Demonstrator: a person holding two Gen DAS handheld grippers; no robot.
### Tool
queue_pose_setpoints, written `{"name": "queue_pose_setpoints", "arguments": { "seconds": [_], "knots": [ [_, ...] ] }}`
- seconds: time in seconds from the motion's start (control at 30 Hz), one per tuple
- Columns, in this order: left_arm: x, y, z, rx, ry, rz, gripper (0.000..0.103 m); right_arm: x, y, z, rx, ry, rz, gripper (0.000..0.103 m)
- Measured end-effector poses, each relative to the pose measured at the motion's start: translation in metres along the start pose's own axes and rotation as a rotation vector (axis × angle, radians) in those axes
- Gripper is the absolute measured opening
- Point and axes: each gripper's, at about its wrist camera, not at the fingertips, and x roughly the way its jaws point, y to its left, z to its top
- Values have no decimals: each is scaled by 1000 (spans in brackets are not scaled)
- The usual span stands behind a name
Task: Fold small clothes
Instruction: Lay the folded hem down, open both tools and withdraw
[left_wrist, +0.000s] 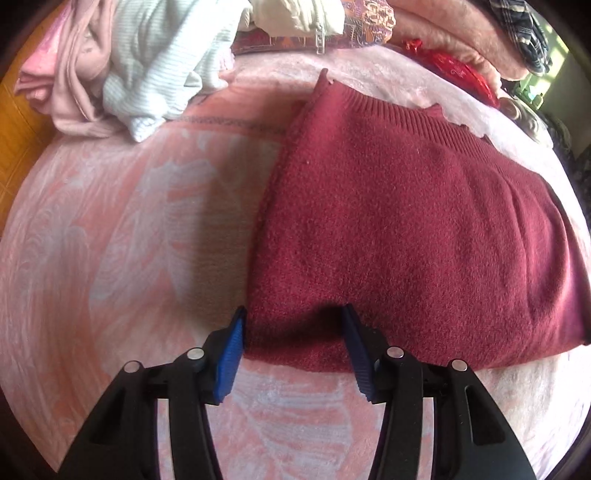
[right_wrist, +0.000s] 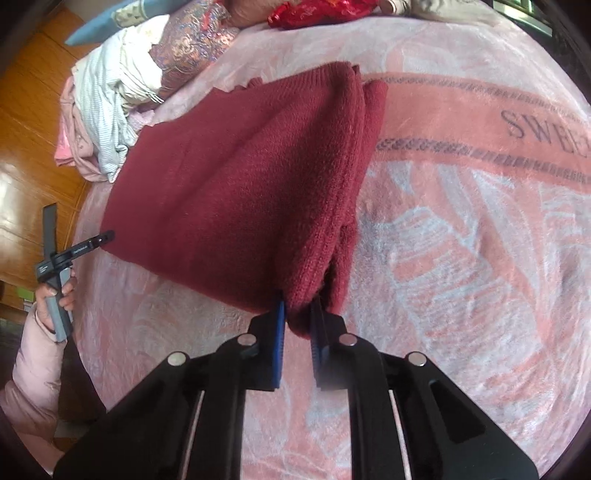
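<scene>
A bed spread with a pink patterned blanket (left_wrist: 110, 229) is shown, wooden flooring visible past its edge. At its centre lies one maroon knitted sweater (left_wrist: 406, 221), already doubled into a thick pad with its ribbed hem turned away from the left wrist camera.

The left gripper (left_wrist: 293, 339) is seen with its two blue pads (left_wrist: 231, 354) spread wide, straddling the near edge of the sweater without pinching it; it appears to be placed there to steady or take up that side. The right gripper (right_wrist: 298, 332) is clamped on a bunched corner of the sweater, where several knit layers are gathered between the pads, apparently so that all layers can be carried over together in the next fold.

Beyond the sweater, a single heap of waiting laundry (left_wrist: 122, 74) is piled, in which at least one white ribbed garment and one pale pink one can be counted. Farther behind the sweater, a brown patterned cushion (right_wrist: 192, 44) and one shiny red item (left_wrist: 454, 70) are seen; what the latter is cannot be told.
</scene>
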Motion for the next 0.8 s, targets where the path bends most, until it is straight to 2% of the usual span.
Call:
{"name": "queue_pose_setpoints", "arguments": {
  "seconds": [0.13,0.2,0.37,0.5,0.6,0.63,0.7,0.8],
  "knots": [
    [10,11,-1,-26,26,-18,57,12,-15,-9,29,48,-47,8],
    [15,13,-2,-34,29,-22,58,24,-23,-14,52,68,-42,8],
    [19,13,-4,-18,15,-12,63,36,-33,-24,103,43,-18,8],
    [18,13,-5,-20,4,-15,64,36,-29,-24,103,39,-45,10],
    [6,13,-7,-41,6,-16,62,19,-19,-24,110,1,-42,27],
    [-5,13,-9,-36,-17,-22,62,10,-15,-25,106,-23,-28,36],
    [-14,15,-12,-34,-43,-14,62,-1,-10,-29,97,-43,-16,37],
    [-14,22,-16,-59,-26,-13,62,3,-12,-31,111,-34,-30,37]
  ]
}}
